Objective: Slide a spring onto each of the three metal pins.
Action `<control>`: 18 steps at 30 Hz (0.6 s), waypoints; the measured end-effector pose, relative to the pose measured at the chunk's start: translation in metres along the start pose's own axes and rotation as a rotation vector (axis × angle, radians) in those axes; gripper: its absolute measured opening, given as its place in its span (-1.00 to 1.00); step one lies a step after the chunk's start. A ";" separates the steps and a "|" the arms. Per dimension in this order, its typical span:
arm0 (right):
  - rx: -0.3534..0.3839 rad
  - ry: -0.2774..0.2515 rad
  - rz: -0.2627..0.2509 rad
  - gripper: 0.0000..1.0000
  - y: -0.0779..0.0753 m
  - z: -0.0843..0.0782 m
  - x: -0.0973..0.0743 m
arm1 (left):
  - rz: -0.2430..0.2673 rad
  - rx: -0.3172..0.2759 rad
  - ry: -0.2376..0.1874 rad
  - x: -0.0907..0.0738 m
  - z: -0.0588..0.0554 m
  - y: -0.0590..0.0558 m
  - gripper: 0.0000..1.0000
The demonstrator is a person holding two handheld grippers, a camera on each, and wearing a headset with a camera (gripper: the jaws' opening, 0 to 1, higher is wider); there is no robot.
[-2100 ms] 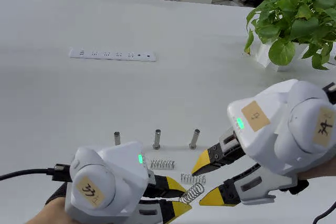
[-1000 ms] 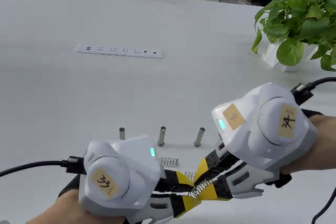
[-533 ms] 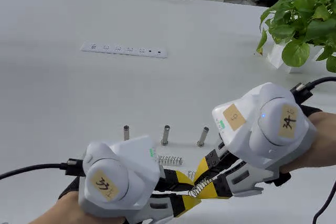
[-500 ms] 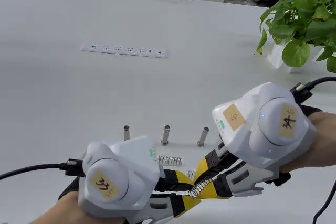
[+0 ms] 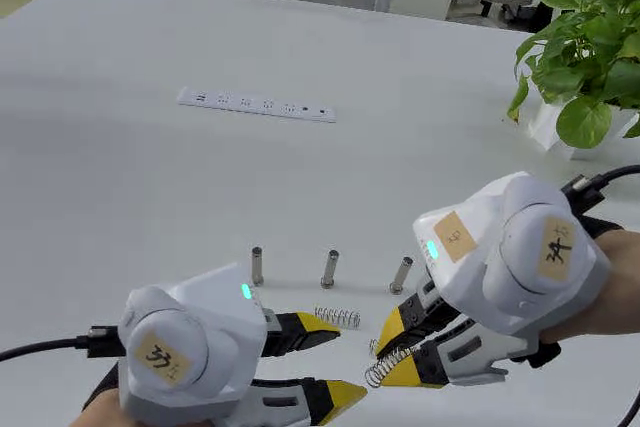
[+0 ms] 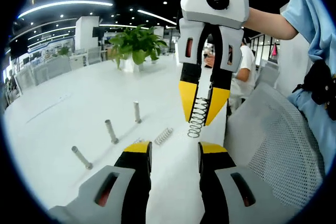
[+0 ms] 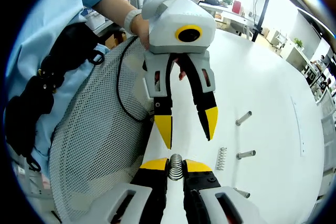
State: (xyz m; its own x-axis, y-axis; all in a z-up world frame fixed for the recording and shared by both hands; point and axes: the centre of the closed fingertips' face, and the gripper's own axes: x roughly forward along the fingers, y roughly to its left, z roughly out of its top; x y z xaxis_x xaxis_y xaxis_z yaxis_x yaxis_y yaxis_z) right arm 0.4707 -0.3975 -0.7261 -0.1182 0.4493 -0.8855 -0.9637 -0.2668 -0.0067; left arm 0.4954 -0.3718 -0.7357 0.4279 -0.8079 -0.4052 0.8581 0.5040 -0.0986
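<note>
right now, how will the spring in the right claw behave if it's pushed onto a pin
Probably bendy: the spring is a thin open coil whose free end sticks past the right claw, so it may buckle. Being round, it could roll if dropped.

I see the white table [image 5: 120, 177] as one wide, plain surface that reaches far away from me. On the near part, three metal pins stand upright in a row, well apart from each other: the left pin [image 5: 257, 265], the middle pin [image 5: 329, 268] and the right pin [image 5: 401, 274]. One spring [image 5: 337, 317] lies flat on the table just in front of the middle pin, on my side, and does not touch it. Farther back lies a long white power strip [image 5: 257, 105], flat, well apart from the pins. At the right edge stands a white pot [image 5: 550, 127] with a green plant [image 5: 590, 67].
</note>
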 end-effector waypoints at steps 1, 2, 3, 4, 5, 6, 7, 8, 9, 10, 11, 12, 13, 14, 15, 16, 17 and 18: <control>-0.001 0.001 0.001 -0.86 0.000 0.000 0.000 | 0.019 -0.003 -0.011 -0.003 0.001 0.003 -0.29; 0.000 0.002 0.003 -0.86 -0.001 0.000 -0.001 | 0.038 -0.022 -0.017 -0.007 0.000 0.006 -0.24; -0.001 0.004 0.003 -0.86 -0.001 0.000 -0.001 | 0.053 -0.029 -0.018 -0.010 0.000 0.009 -0.19; -0.002 0.007 0.004 -0.86 -0.002 -0.001 -0.001 | 0.067 -0.031 -0.017 -0.012 -0.001 0.011 -0.12; -0.005 0.014 0.008 -0.86 -0.002 -0.002 -0.001 | 0.085 -0.033 -0.018 -0.016 -0.002 0.015 -0.06; -0.008 0.015 0.009 -0.86 -0.003 -0.002 -0.001 | 0.098 -0.044 -0.013 -0.018 -0.003 0.017 -0.01; -0.009 0.015 0.007 -0.86 -0.004 -0.002 -0.001 | 0.101 -0.056 -0.014 -0.021 -0.003 0.018 0.04; -0.010 0.015 0.008 -0.86 -0.004 -0.002 -0.001 | 0.110 -0.060 -0.018 -0.023 -0.003 0.020 0.07; -0.011 0.015 0.007 -0.86 -0.005 -0.002 -0.001 | 0.122 -0.065 -0.022 -0.026 -0.003 0.022 0.10; -0.011 0.016 0.006 -0.86 -0.006 -0.002 -0.001 | 0.134 -0.070 -0.022 -0.029 -0.004 0.025 0.13; -0.011 0.017 0.006 -0.86 -0.006 -0.003 -0.001 | 0.143 -0.073 -0.020 -0.030 -0.005 0.026 0.16; -0.012 0.017 0.007 -0.86 -0.007 -0.003 -0.001 | 0.157 -0.078 -0.016 -0.033 -0.007 0.029 0.20; -0.012 0.018 0.007 -0.86 -0.008 -0.004 0.000 | 0.168 -0.083 -0.016 -0.034 -0.008 0.032 0.26; -0.011 0.019 0.007 -0.86 -0.008 -0.004 0.000 | 0.183 -0.089 -0.017 -0.036 -0.009 0.034 0.31; -0.012 0.021 0.009 -0.86 -0.008 -0.005 0.000 | 0.196 -0.095 -0.018 -0.038 -0.010 0.037 0.35; -0.012 0.022 0.009 -0.86 -0.009 -0.005 0.000 | 0.205 -0.098 -0.021 -0.039 -0.010 0.038 0.40; -0.013 0.023 0.009 -0.86 -0.010 -0.005 0.000 | 0.219 -0.103 -0.025 -0.041 -0.009 0.040 0.42; -0.013 0.023 0.007 -0.86 -0.011 -0.006 0.000 | 0.247 -0.105 -0.029 -0.043 -0.009 0.044 0.46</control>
State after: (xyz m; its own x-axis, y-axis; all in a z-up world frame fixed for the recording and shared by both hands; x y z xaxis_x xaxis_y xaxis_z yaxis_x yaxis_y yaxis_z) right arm 0.4830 -0.3993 -0.7284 -0.1195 0.4274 -0.8961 -0.9597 -0.2810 -0.0061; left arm 0.5124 -0.3122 -0.7313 0.6298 -0.6645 -0.4022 0.6934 0.7144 -0.0944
